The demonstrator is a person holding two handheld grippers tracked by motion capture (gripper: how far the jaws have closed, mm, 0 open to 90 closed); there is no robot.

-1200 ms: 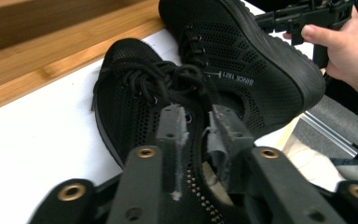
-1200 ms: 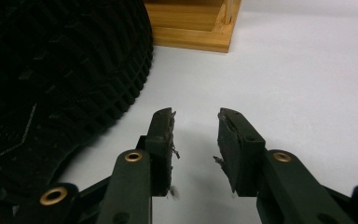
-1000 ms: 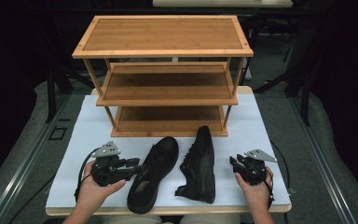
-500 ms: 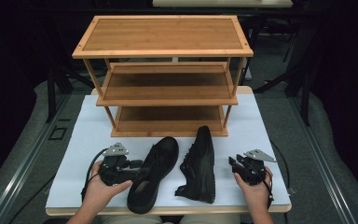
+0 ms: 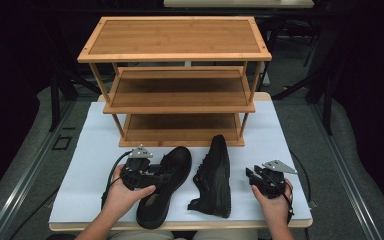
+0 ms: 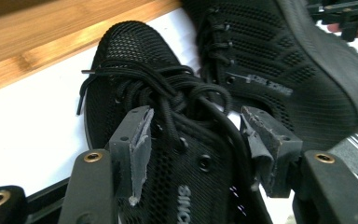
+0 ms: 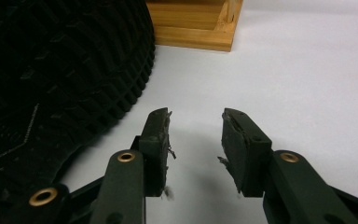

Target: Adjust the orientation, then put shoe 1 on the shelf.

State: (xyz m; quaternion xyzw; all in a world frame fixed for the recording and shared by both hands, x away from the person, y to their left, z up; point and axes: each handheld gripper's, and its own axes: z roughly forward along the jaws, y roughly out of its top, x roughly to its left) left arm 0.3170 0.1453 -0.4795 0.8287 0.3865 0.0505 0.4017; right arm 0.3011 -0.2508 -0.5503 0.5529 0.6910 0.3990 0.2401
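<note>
Straddling the left shoe (image 6: 168, 154) on white table (image 5: 90, 150), left gripper (image 6: 196, 140) gapes — dark room.

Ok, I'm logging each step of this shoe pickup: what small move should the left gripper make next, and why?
Probably close the left gripper: its open jaws already straddle the laced upper of the left shoe, which lies flat on the table, so a squeeze should secure it.
</note>
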